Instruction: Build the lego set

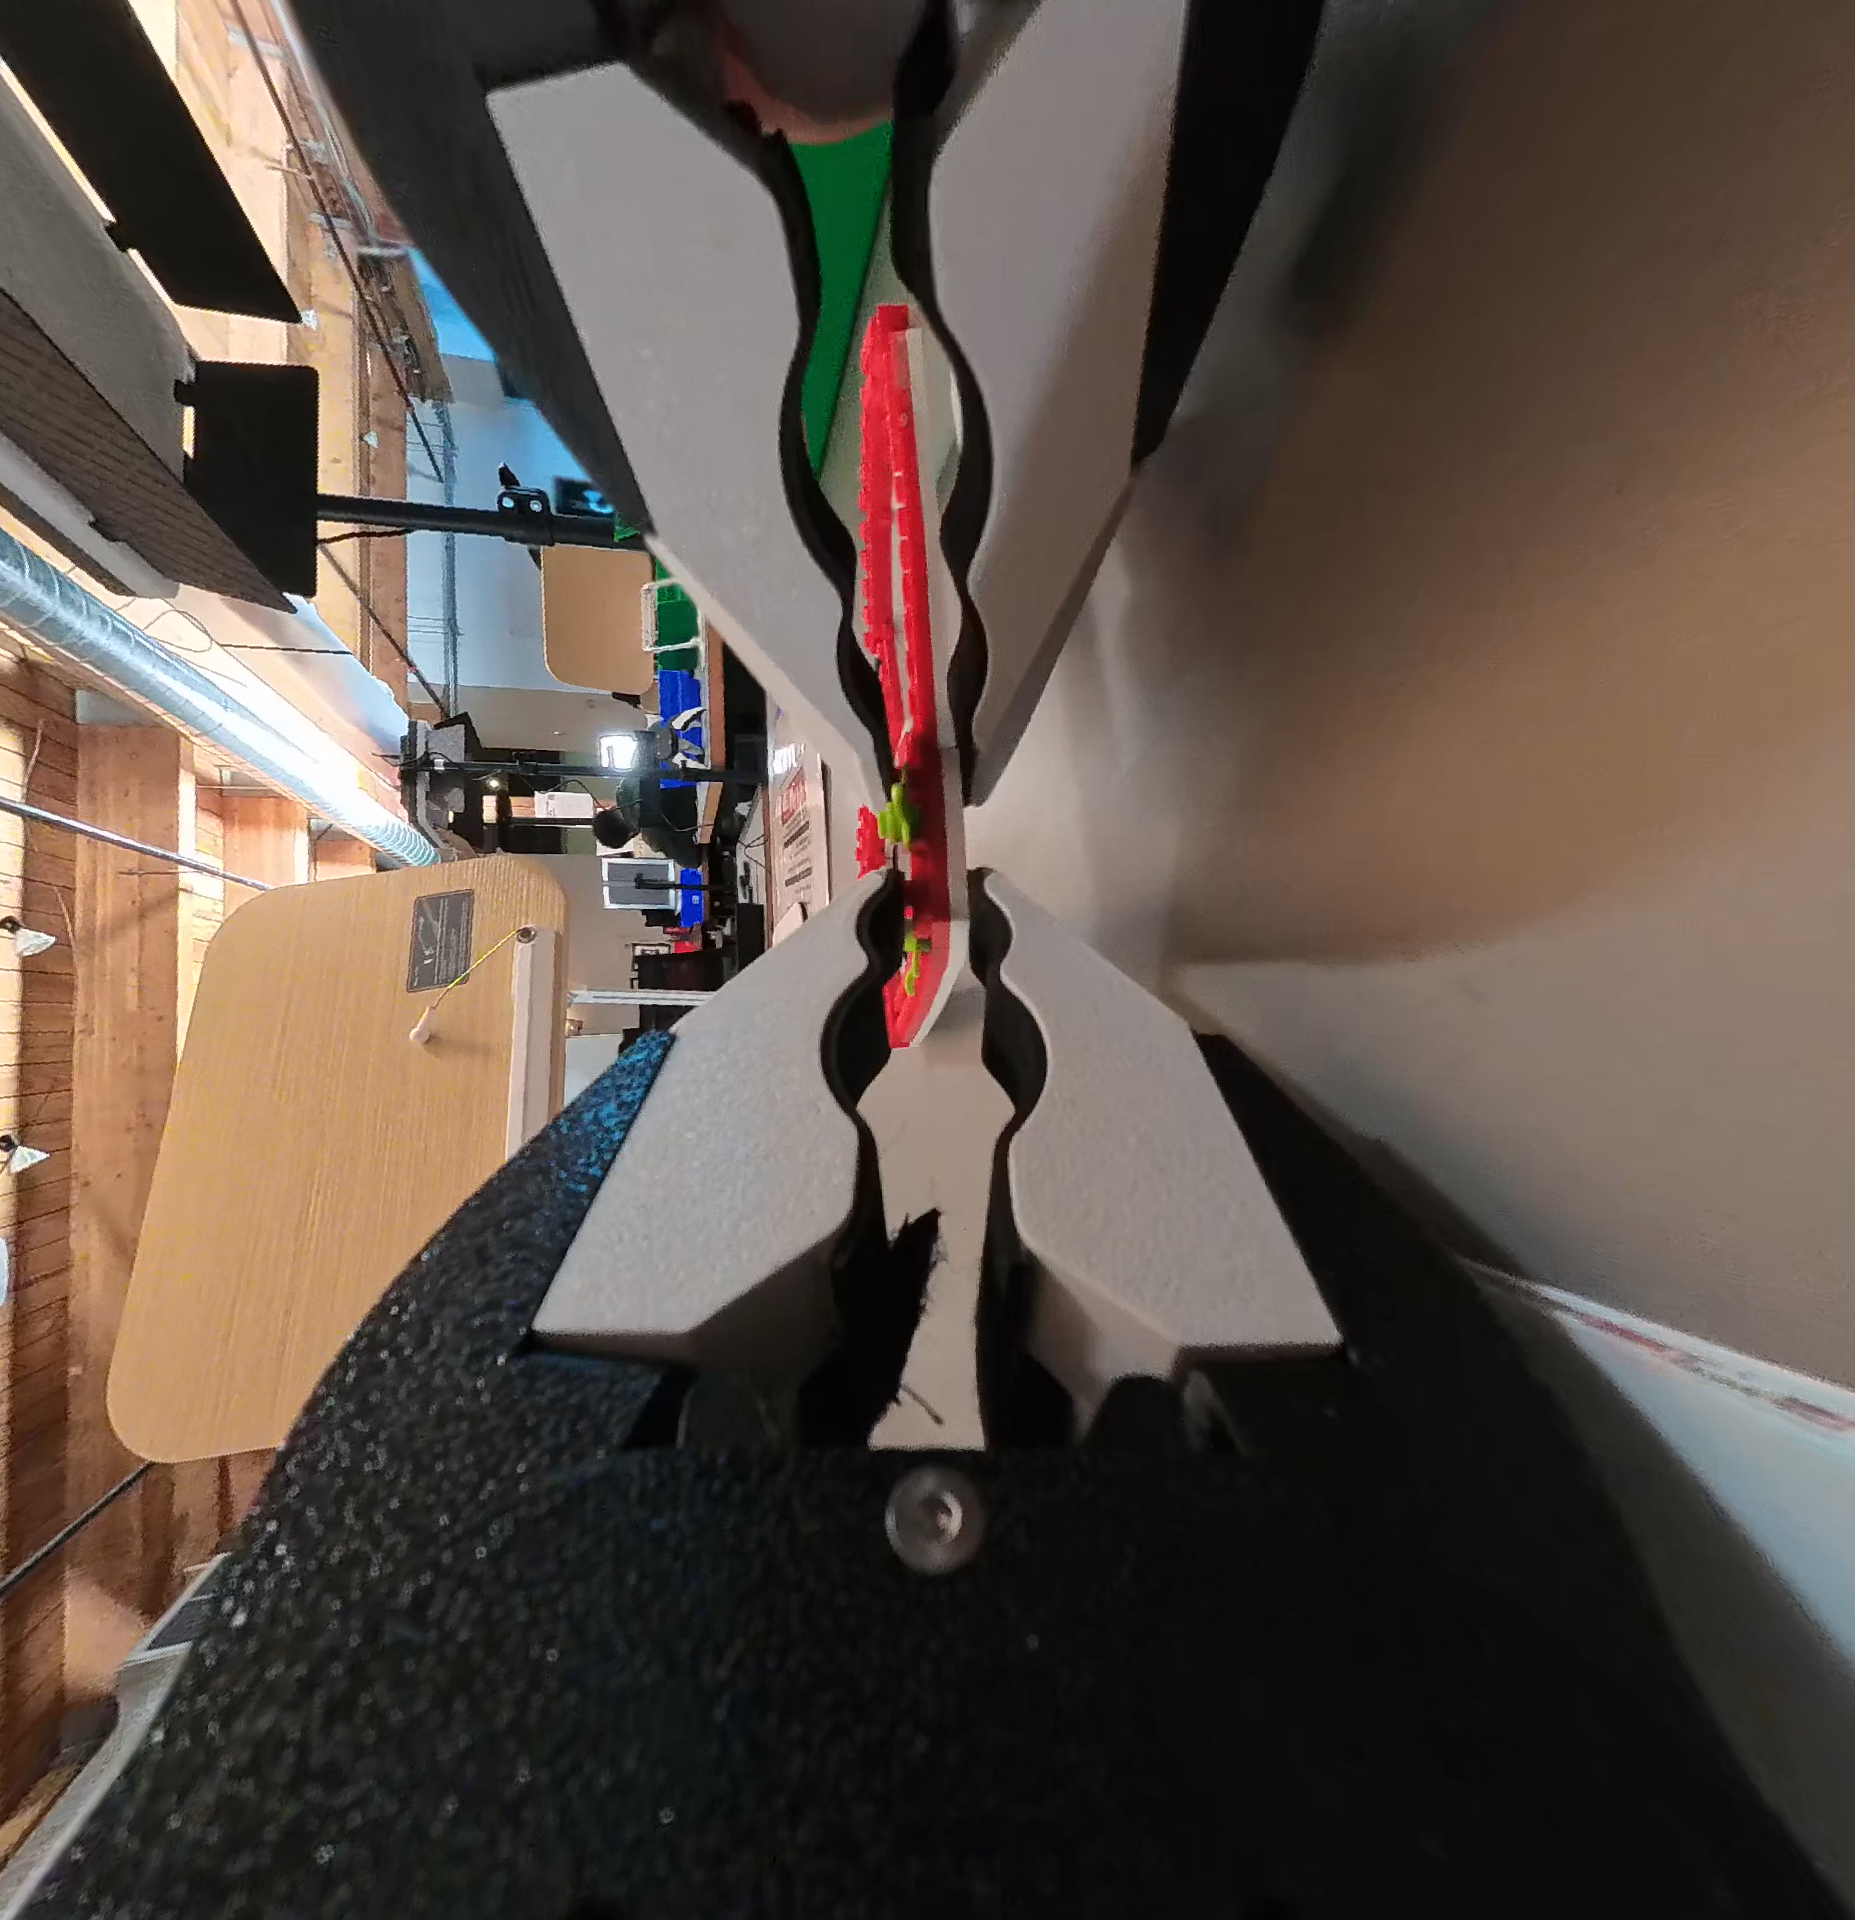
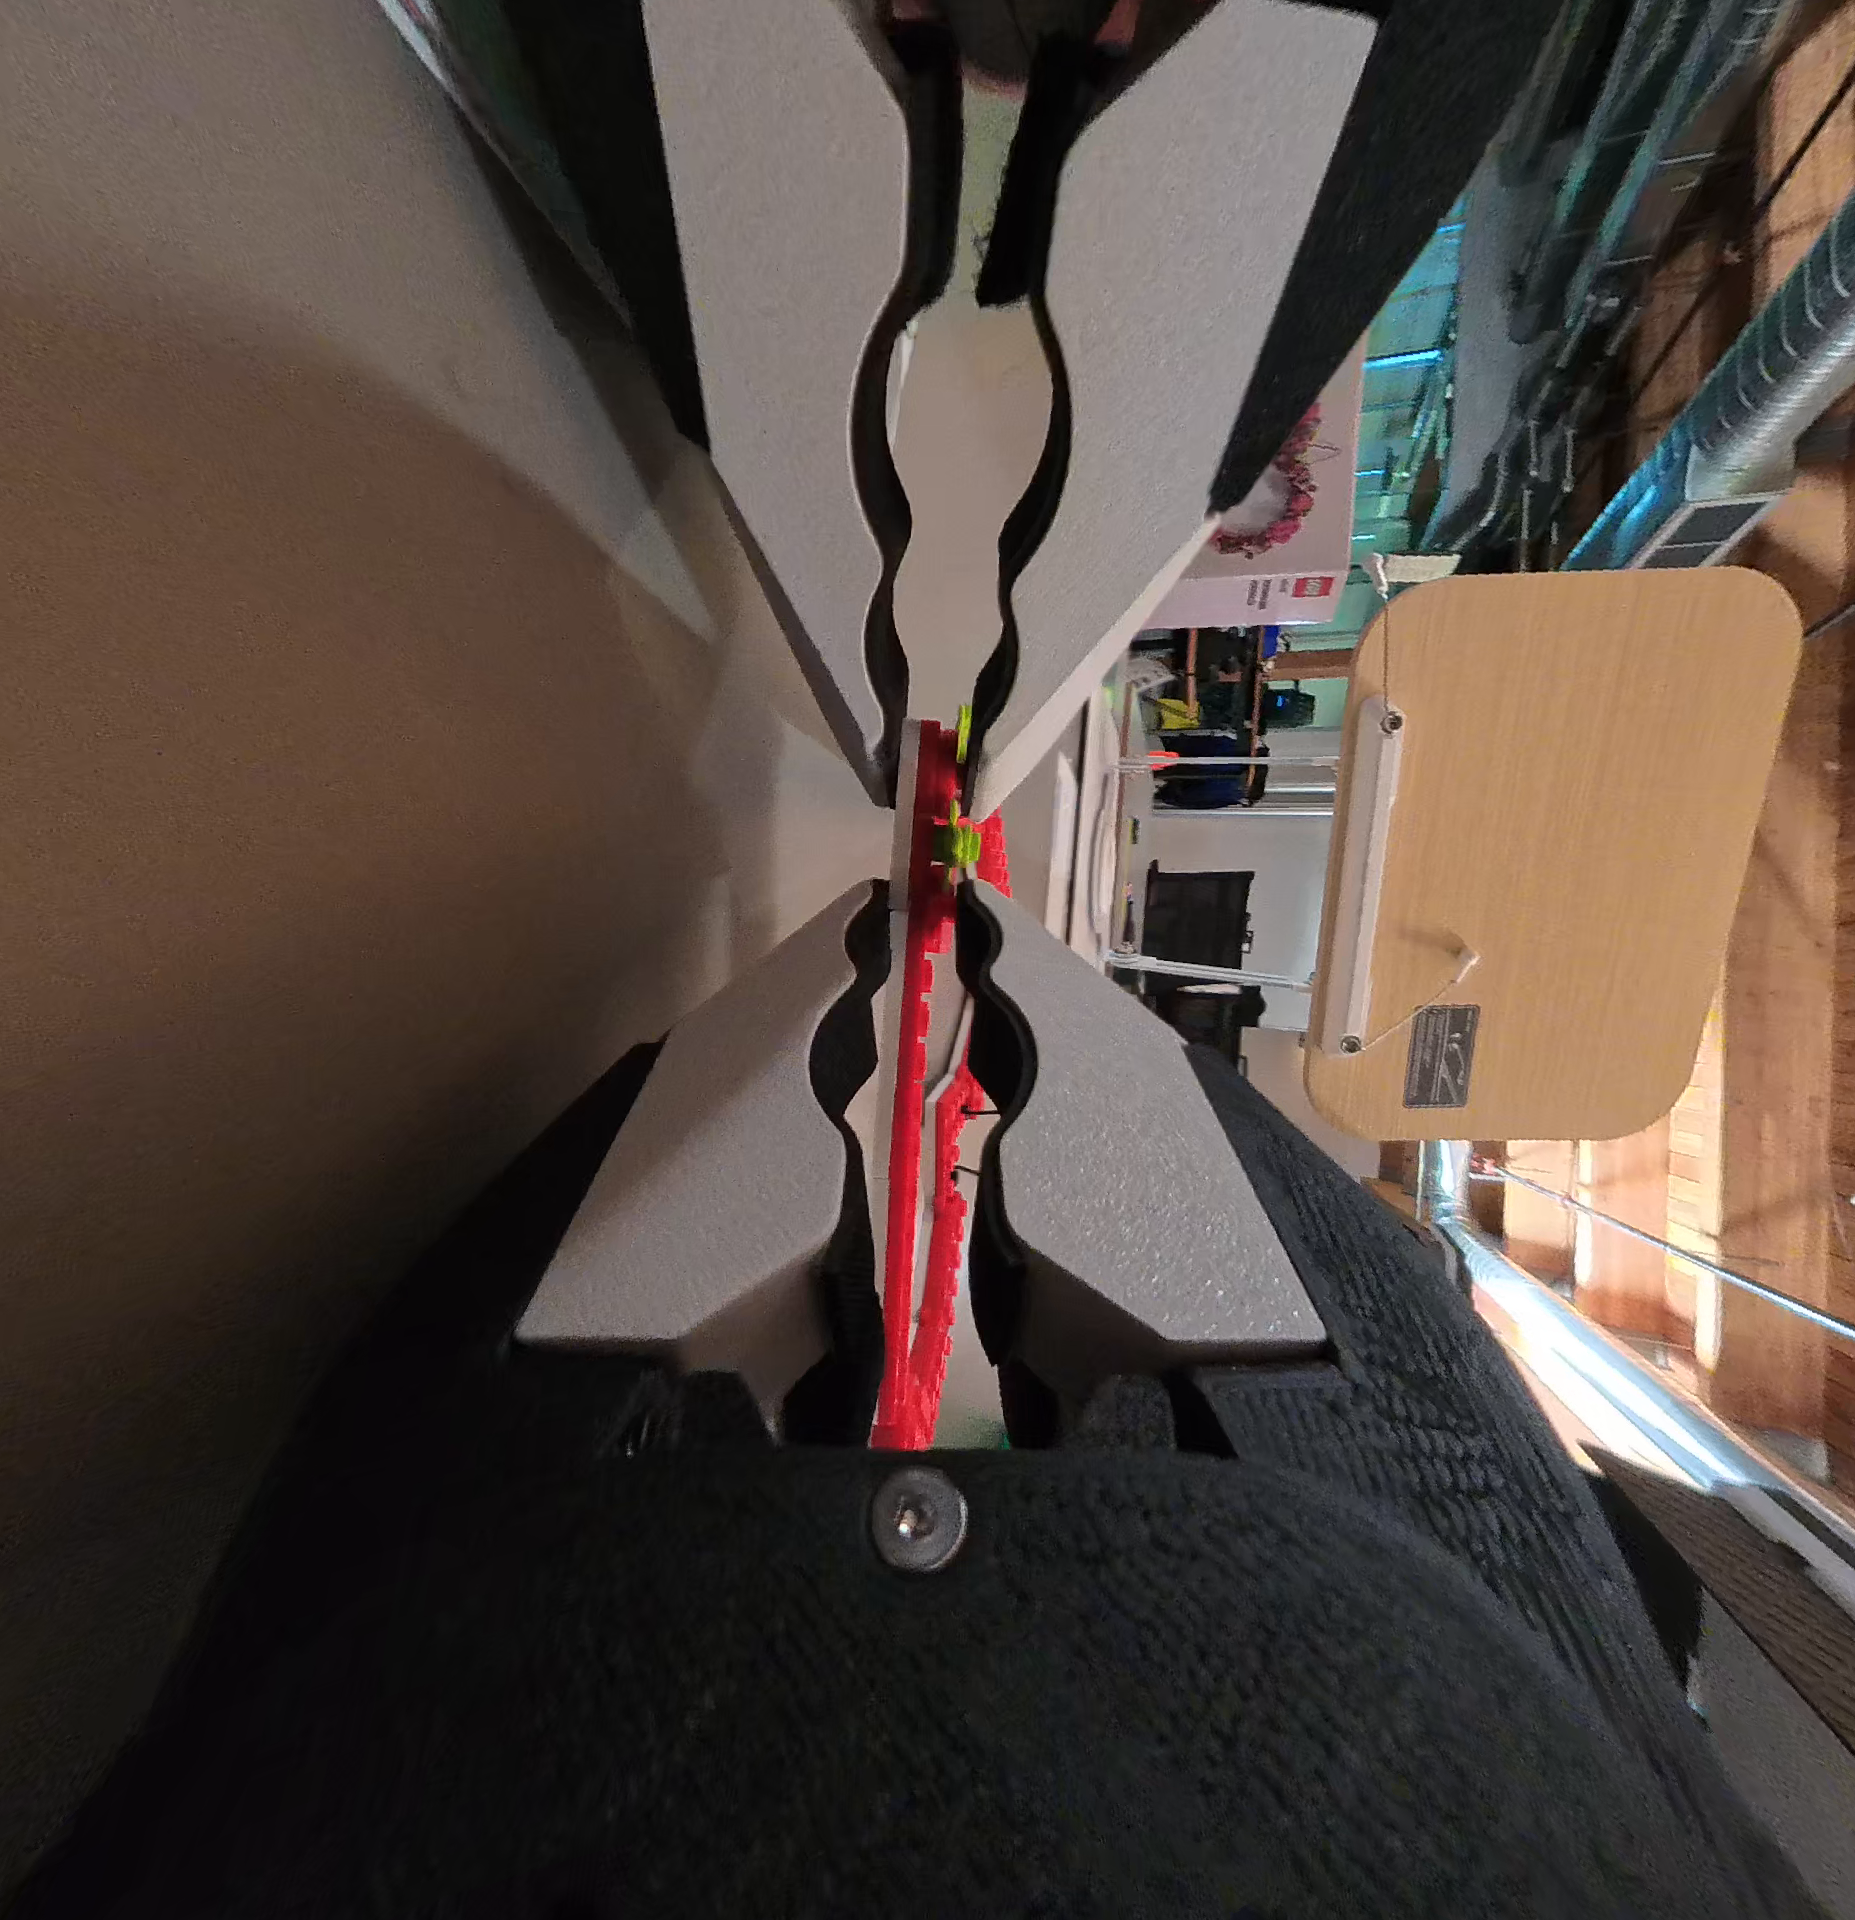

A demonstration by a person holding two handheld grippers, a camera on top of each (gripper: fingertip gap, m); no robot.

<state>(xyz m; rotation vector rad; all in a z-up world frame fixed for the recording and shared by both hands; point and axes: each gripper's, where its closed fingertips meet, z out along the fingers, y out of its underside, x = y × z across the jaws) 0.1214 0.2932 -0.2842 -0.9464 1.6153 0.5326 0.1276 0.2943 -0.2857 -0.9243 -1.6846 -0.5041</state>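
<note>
A flat Lego assembly (image 1: 897, 582) of red plates on a white plate, seen edge-on, is held between both grippers above the table. Small lime green pieces (image 1: 899, 821) sit on its red face near the middle. My left gripper (image 1: 928, 881) is shut on one end of it. My right gripper (image 1: 925, 784) faces it tip to tip and is shut on the longer part. In the right wrist view the assembly (image 2: 907, 1143) runs deep between the right gripper's (image 2: 921, 886) fingers, the lime pieces (image 2: 954, 842) are at the tips, and the left gripper (image 2: 933, 795) comes in from above.
The pale table surface (image 1: 1525, 727) lies close along one side. A green baseplate (image 1: 840, 260) shows behind the right gripper. A white booklet with a flower picture (image 2: 1287, 520) stands behind. A tilted wooden desk top (image 2: 1525, 852) and shelves with bins stand farther off.
</note>
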